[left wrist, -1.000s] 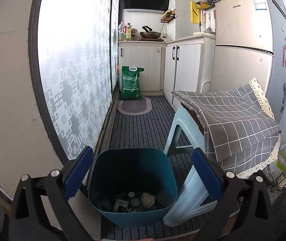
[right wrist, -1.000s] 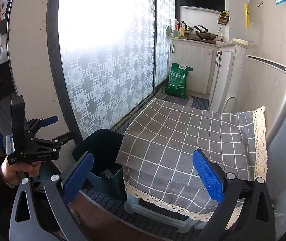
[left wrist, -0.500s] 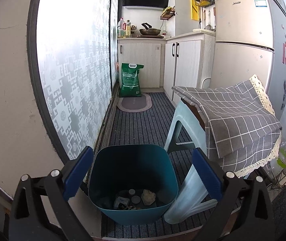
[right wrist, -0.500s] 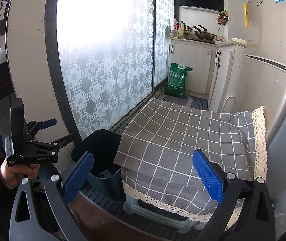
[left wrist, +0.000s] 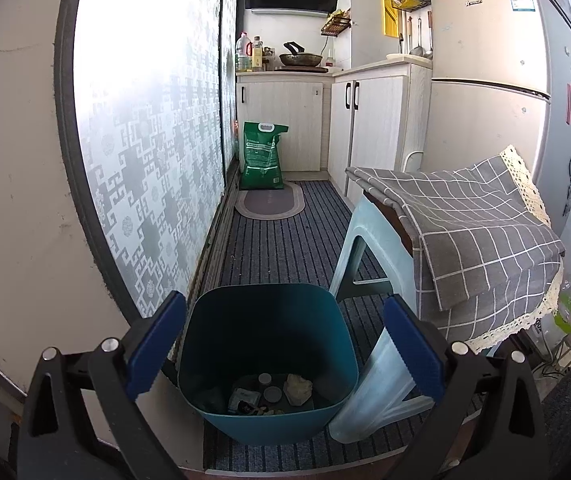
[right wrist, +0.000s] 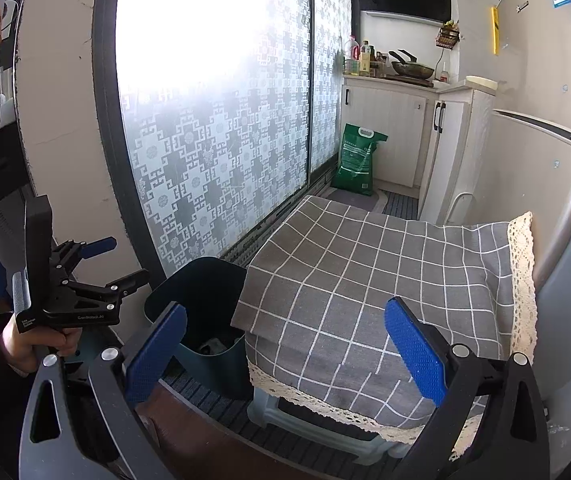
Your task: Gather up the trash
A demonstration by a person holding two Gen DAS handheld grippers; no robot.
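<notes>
- Now your left gripper (left wrist: pixel 283 350) hangs just above the teal trash bin (left wrist: pixel 265 420), with its jaws wide open and nothing between them.
- Your right gripper (right wrist: pixel 285 350) is also open and empty; it points at the grey checked cloth (right wrist: pixel 385 280) that covers the stool (left wrist: pixel 369 392) just beside the bin.
- Inside the bin, some trash (left wrist: pixel 269 394) already lies on the bottom: a crumpled pale lump, two small round caps and a wrapper.
- I judge the collecting is mostly done, because no loose trash shows on the striped floor mat (left wrist: pixel 285 248) around the bin or on the cloth.
- Something clear with green lies beyond the stool from the bin, but I cannot tell what it is.
- Writing: the left gripper body, seen from the right wrist, reads "GenRobot.AI"; labels on the fridge (left wrist: pixel 485 80) and the green bag (left wrist: pixel 262 156) are too small to read.
</notes>
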